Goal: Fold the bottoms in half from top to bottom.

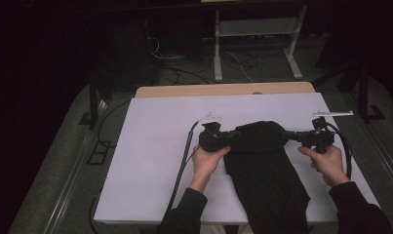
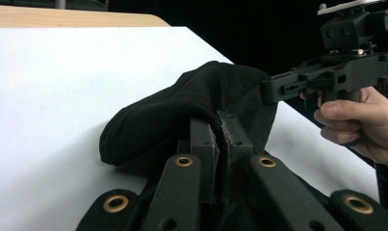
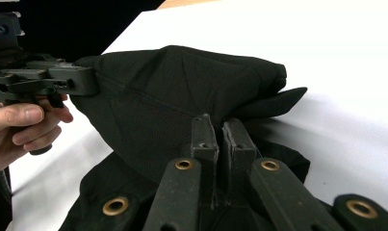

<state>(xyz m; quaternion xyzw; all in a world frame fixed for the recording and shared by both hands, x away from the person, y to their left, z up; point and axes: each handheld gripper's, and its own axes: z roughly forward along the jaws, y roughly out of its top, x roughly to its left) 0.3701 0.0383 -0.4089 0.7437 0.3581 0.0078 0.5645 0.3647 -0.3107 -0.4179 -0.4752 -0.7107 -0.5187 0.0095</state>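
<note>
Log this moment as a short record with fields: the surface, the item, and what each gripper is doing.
surface: white table top
item: black garment, far end lifted, near end hanging over the table's near edge
left gripper: shut on the garment's left side
right gripper: shut on its right side
hands: one on each gripper

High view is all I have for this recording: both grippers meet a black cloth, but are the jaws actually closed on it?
Observer: Yes for the left gripper: in its own view the jaws stand together with the black cloth pinched between them.
Operator: And the right one?
Observer: The right gripper is the same, jaws shut on a fold of cloth.
Operator: Is the held part lifted?
Observer: Yes. It humps up between the grippers above the white table.
</note>
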